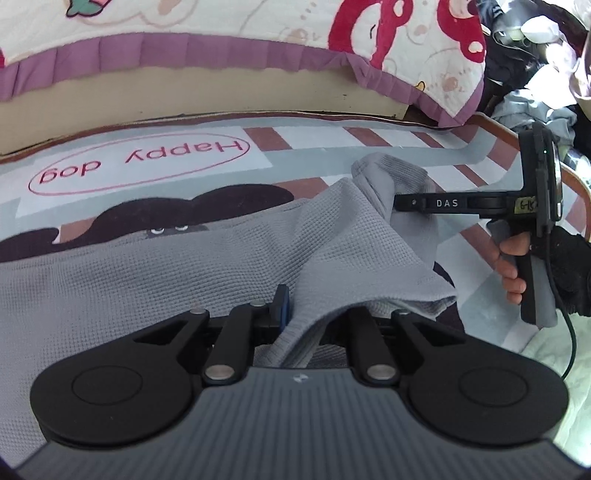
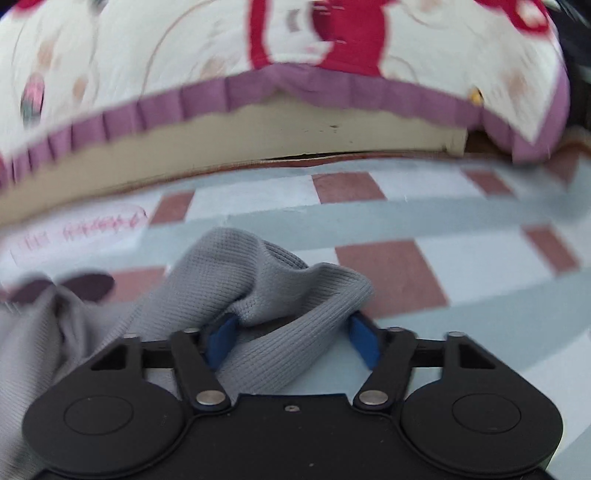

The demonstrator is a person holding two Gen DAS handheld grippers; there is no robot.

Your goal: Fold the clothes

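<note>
A grey waffle-knit garment (image 1: 184,266) lies spread on a printed floor mat (image 1: 317,138). My left gripper (image 1: 301,310) is shut on a fold of it. One blue pad (image 1: 282,302) shows and the other is hidden under the cloth. To the right, my right gripper (image 1: 397,203) is held by a gloved hand (image 1: 511,266) and lifts a sleeve end off the mat. In the right wrist view the ribbed cuff (image 2: 295,295) is bunched between the blue pads (image 2: 364,343) of my right gripper (image 2: 291,332), which stand fairly wide apart around it.
A bed with a cream, red and purple-frilled quilt (image 1: 221,22) runs along the far side, with its beige base (image 1: 221,92) at the mat's edge. A pile of dark and light clothes (image 1: 535,92) sits at the upper right. Checked mat (image 2: 443,229) lies bare ahead of the right gripper.
</note>
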